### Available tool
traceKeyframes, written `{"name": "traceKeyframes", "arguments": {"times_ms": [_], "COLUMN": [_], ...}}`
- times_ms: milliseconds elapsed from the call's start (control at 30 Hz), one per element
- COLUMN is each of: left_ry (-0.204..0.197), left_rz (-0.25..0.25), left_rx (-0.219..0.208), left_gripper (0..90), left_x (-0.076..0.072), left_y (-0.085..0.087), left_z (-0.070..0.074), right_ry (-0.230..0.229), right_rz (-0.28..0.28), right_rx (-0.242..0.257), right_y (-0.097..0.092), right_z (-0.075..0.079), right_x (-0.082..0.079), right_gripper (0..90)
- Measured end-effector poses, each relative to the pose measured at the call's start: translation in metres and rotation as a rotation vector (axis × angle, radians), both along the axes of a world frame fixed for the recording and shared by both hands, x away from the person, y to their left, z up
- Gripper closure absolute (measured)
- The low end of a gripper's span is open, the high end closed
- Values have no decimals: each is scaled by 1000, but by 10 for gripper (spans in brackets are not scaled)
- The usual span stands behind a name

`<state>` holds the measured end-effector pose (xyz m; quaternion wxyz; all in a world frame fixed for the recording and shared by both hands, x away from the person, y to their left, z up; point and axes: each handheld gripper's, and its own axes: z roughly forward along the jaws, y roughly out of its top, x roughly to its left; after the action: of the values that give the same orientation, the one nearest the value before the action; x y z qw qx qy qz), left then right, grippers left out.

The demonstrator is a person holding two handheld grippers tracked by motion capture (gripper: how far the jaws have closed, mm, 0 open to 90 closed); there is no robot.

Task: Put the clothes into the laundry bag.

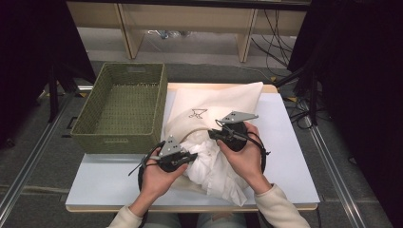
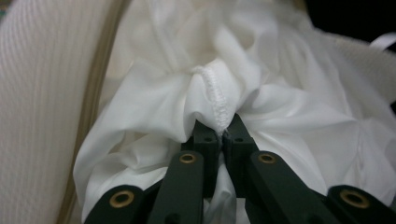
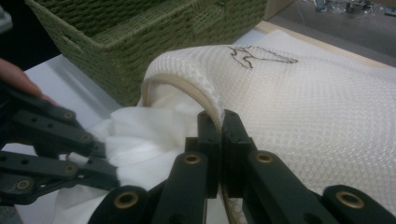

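Stuffing white garment into mesh laundry bag, mid-worktop.
One worktop, one green basket far left, one mesh bag, one white garment spilling near its mouth. Right tool pinches bag rim; left tool pinches garment hem. Next, probably: push cloth in, keeping mouth open.

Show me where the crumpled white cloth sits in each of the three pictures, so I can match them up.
High view: the white cloth lies low in the middle, spilling from the mesh bag, between the two hands.
Left gripper view: the white cloth spreads across the centre and right, its stitched hem pinched at the left gripper.
Right gripper view: the white cloth lies left of centre, under the bag's opening.
Shared landmark: the mesh bag's beige rim.
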<state>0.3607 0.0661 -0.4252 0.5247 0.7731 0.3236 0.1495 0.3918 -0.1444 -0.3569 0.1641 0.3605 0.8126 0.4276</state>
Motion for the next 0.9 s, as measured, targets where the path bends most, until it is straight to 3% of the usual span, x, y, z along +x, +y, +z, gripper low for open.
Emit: {"name": "traceKeyframes", "arguments": {"times_ms": [100,133,200,267,300,333,400,433,467,500,600,667,700,833,900], "left_ry": [-48,-55,-72,-47,-29,-33,-36,-47,-54,-62,-82,-90,-102,-111,-81], "left_rz": [27,31,52,61,78,64,65,67,62,64,58,54,44,27,3], "left_rx": [22,40,105,193,188,216,212,198,220,201,198,164,145,108,98], "left_gripper": [855,852,845,830,820,814,788,767,732,687,535,450,413,350,333], "left_x": [11,14,24,34,36,38,34,32,30,28,20,10,6,-13,-20], "left_y": [-12,-15,-22,-26,-28,-28,-27,-26,-23,-21,-10,-4,-1,5,3], "left_z": [6,5,-2,-16,-23,-28,-31,-30,-27,-25,-16,-9,-5,8,8], "right_ry": [-27,-8,-15,-1,-7,-2,4,-15,2,-9,11,-16,1,-5,-3], "right_rz": [12,-5,-6,-3,1,-4,-7,-4,-13,-19,-31,-12,-26,-32,-24], "right_rx": [5,11,16,8,7,9,10,10,22,7,20,14,26,8,14], "right_y": [-1,-1,-1,-4,-5,-6,-8,-8,-9,-10,-10,-10,-9,-11,-11], "right_z": [5,6,4,2,0,0,1,0,1,1,1,1,1,3,3], "right_x": [-3,-4,-2,1,3,4,4,6,5,6,5,7,5,5,5], "right_gripper": [887,887,887,887,887,887,886,885,885,885,884,884,884,883,883]}}
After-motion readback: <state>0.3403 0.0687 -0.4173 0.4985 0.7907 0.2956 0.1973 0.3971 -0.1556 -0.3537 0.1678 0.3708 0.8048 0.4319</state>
